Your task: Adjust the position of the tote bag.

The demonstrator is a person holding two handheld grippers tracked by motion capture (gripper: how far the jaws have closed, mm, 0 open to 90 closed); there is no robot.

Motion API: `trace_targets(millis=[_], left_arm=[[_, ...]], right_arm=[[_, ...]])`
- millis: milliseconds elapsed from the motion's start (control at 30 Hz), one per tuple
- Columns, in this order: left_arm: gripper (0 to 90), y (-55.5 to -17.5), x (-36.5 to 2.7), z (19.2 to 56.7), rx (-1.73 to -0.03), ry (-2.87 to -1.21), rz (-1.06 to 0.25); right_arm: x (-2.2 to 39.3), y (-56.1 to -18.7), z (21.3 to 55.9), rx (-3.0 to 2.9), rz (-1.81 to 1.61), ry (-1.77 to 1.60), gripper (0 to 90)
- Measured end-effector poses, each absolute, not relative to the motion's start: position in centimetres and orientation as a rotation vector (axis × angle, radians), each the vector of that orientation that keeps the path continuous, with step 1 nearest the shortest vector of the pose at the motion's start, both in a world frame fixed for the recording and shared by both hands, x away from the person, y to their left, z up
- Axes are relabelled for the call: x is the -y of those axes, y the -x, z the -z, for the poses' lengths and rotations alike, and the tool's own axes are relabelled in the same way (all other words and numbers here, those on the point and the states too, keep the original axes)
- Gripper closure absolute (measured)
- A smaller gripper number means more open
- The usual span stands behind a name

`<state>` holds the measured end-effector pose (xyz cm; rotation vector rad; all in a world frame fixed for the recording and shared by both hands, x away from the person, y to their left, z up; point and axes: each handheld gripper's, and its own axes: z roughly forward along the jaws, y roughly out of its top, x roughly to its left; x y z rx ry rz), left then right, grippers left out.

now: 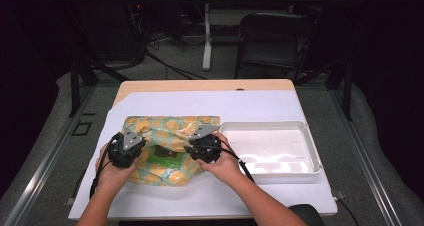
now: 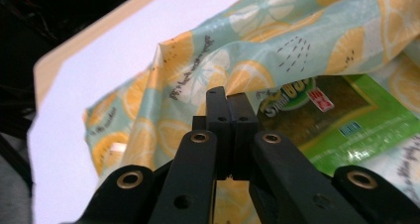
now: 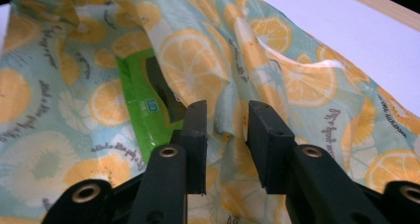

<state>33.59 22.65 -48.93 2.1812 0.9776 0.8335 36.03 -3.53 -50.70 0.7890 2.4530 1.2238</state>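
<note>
A cloth bag (image 1: 167,123) printed with orange slices on pale green lies on the white table cover. A green packet (image 1: 165,156) rests in its opening. My left gripper (image 1: 144,145) is at the bag's left side. In the left gripper view its jaws (image 2: 229,97) are shut on the edge of the cloth (image 2: 277,40), which rises in a fold above the green packet (image 2: 337,125). My right gripper (image 1: 189,148) is at the bag's right side. Its jaws (image 3: 227,115) stand apart, with a ridge of cloth (image 3: 198,55) running between them and the packet (image 3: 143,100) to their left.
A white plastic tray (image 1: 312,151) sits just right of the bag. The wooden table edge (image 1: 200,85) runs along the far side. Beyond it stand a dark chair (image 1: 270,36) and a white table leg (image 1: 207,36). A dark object (image 1: 305,213) lies at the near right edge.
</note>
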Motion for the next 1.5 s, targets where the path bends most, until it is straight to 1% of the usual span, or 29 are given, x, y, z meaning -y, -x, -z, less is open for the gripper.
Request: trace_targets(millis=[33,100,200,233,267,300,400,467,633,667,733,1033,1500], left_arm=[[90.0,-33.9,-22.5,48.6,-0.973,-2.184,-0.849],[90.0,-34.2,-22.4,48.2,-0.969,-2.178,-0.863],[90.0,-34.7,-22.3,47.7,-0.969,-2.166,-0.882],[90.0,-34.9,-22.3,47.6,-0.971,-2.156,-0.887],[90.0,-35.0,-22.3,47.5,-0.969,-2.152,-0.892],[90.0,-35.2,-22.2,47.5,-0.976,-2.143,-0.895],[90.0,-35.6,-22.1,47.3,-0.987,-2.132,-0.905],[90.0,-35.8,-22.0,47.2,-0.994,-2.119,-0.906],[90.0,-36.3,-21.8,46.9,-0.996,-2.090,-0.909],[90.0,-36.4,-21.7,46.9,-0.995,-2.085,-0.911],[90.0,-36.5,-21.6,46.8,-0.996,-2.075,-0.907],[90.0,-37.3,-21.5,46.6,-0.992,-2.011,-0.865],[90.0,-37.9,-21.0,46.9,-0.961,-2.022,-0.874]], right_arm=[[3.6,-36.0,50.6,-2.449,-1.228,-0.792,67.6],[3.6,-36.0,50.2,-2.440,-1.233,-0.785,62.9],[3.5,-36.2,49.8,-2.434,-1.253,-0.783,61.1],[3.4,-36.5,49.5,-2.428,-1.274,-0.781,57.8],[3.4,-36.5,49.5,-2.428,-1.274,-0.781,57.8],[3.0,-36.8,49.2,-2.421,-1.296,-0.783,55.4],[2.5,-37.1,49.1,-2.432,-1.292,-0.782,54.7],[1.9,-37.1,49.1,-2.436,-1.295,-0.761,58.4],[0.7,-37.0,49.8,-2.486,-1.214,-0.729,76.1],[0.4,-37.1,50.3,-2.511,-1.200,-0.728,81.3],[0.1,-37.3,50.7,-2.540,-1.193,-0.737,84.0],[-1.1,-38.4,51.8,-2.532,-1.121,-0.745,89.8],[-1.0,-40.9,52.1,-2.409,-0.999,-0.813,90.0]])
